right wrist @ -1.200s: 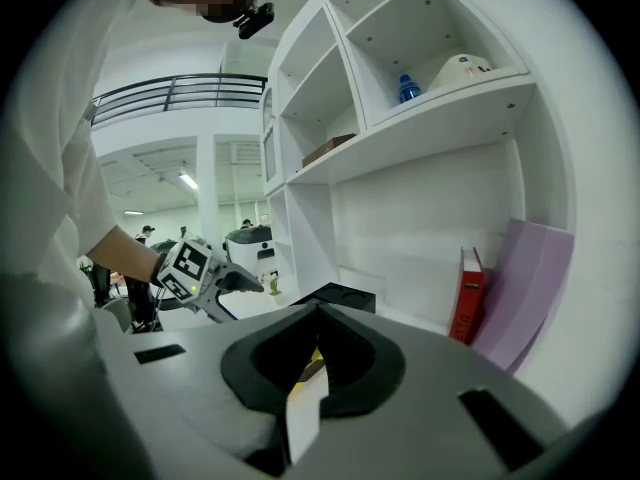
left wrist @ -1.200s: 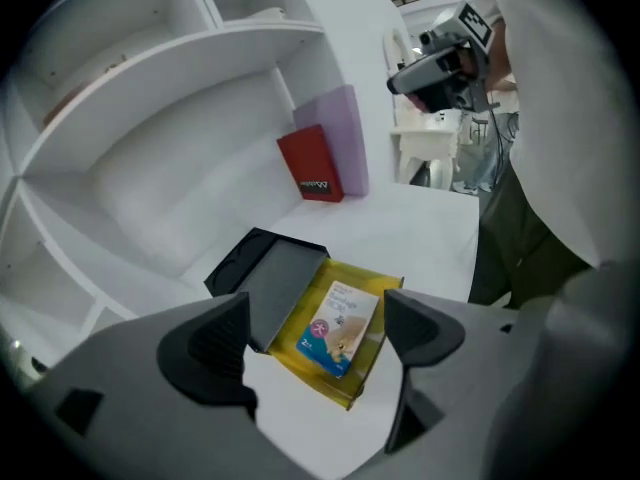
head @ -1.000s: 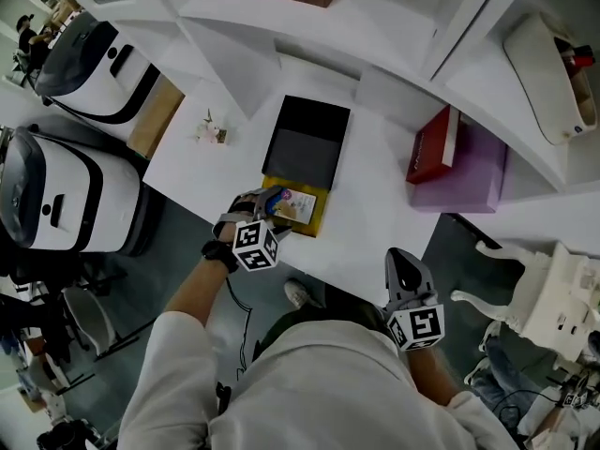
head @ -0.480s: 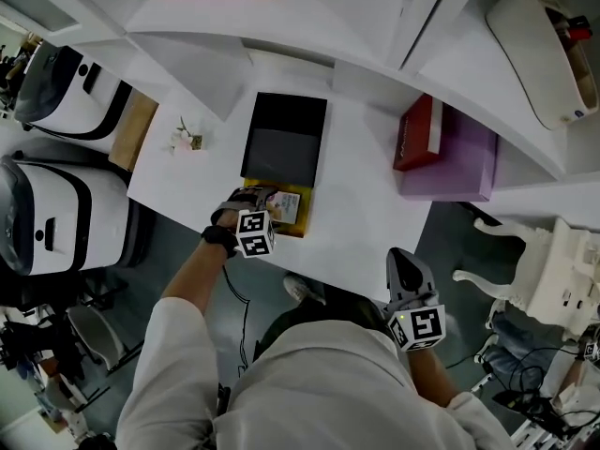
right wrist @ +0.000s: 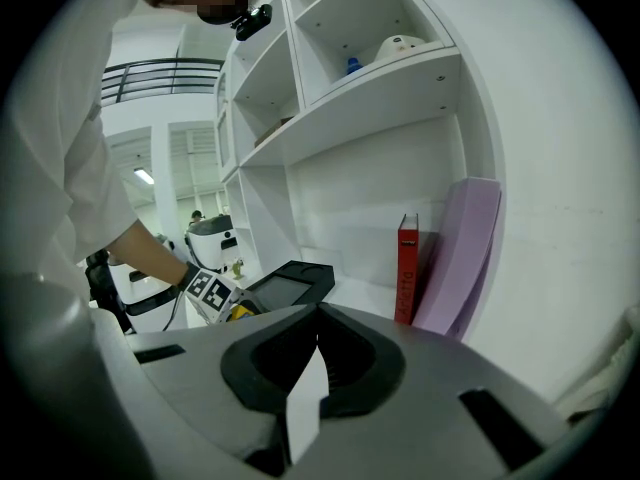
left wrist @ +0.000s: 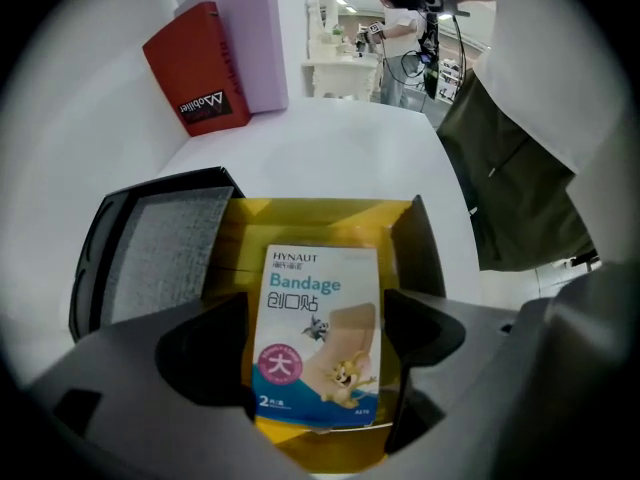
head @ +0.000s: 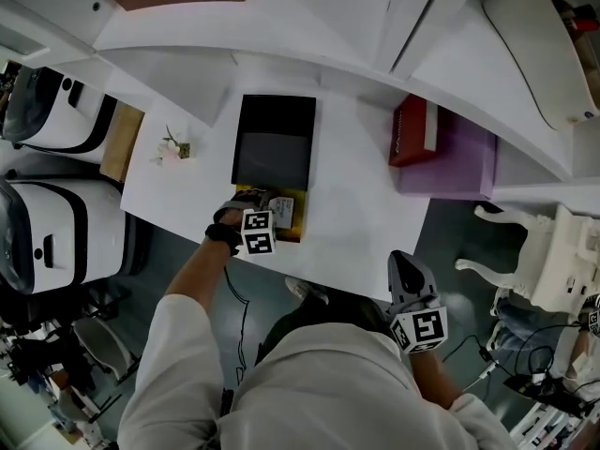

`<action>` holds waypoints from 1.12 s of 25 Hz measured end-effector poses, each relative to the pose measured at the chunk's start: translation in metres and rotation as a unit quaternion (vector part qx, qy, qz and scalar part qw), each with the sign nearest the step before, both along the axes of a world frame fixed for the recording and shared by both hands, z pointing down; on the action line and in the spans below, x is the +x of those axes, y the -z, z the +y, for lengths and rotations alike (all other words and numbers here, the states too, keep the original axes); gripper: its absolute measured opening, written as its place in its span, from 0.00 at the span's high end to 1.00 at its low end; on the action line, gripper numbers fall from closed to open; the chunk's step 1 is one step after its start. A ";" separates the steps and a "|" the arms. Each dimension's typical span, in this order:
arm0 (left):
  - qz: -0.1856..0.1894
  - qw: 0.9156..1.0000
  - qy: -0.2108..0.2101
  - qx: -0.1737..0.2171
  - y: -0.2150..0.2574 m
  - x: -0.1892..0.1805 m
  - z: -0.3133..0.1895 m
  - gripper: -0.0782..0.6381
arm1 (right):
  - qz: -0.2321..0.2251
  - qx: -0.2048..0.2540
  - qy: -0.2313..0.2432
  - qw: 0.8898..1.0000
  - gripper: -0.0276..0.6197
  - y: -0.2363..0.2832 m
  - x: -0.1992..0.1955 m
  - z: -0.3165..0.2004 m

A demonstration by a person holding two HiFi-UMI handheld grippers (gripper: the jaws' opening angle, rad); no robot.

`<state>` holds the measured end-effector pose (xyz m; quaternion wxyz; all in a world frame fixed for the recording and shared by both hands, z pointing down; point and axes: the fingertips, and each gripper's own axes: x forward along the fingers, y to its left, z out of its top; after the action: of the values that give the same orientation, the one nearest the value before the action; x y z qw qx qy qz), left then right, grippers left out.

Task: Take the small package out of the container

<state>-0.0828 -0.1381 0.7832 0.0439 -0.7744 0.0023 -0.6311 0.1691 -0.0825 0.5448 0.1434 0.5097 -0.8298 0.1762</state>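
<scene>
An open yellow container sits at the table's near edge, in front of a black case. Inside it lies a small bandage package, white and blue with a cartoon print; it also shows in the head view. My left gripper reaches into the container, and its jaws sit against the package's two long edges, holding it. The left gripper is over the container's left part in the head view. My right gripper hangs off the table's front edge, shut and empty; in the right gripper view its jaws meet.
A red book leans on a purple box at the table's right. A small flower ornament lies at the left. White shelves rise behind the table. White machines stand on the floor at the left.
The head view has drifted, so the table sits further left and up in the picture. My left gripper has stayed at the yellow container. The right gripper has not moved.
</scene>
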 end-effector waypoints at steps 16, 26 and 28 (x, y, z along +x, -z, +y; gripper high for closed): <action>0.008 0.999 0.000 -0.031 -0.010 -0.001 0.001 0.31 | -0.002 -0.017 0.001 1.000 0.92 -0.011 -0.004 -0.012; 0.041 0.998 0.045 0.009 0.018 0.000 -0.001 0.33 | -0.005 -0.008 0.029 1.000 0.92 -0.003 -0.021 -0.013; 0.051 0.997 0.057 0.019 0.029 0.000 -0.003 0.33 | -0.006 -0.003 0.036 0.999 0.92 0.000 -0.025 -0.013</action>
<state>-0.0825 -0.1414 0.7541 0.0223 -0.8034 0.0605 -0.5919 0.1444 -0.0952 0.5447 0.1465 0.4784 -0.8477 0.1764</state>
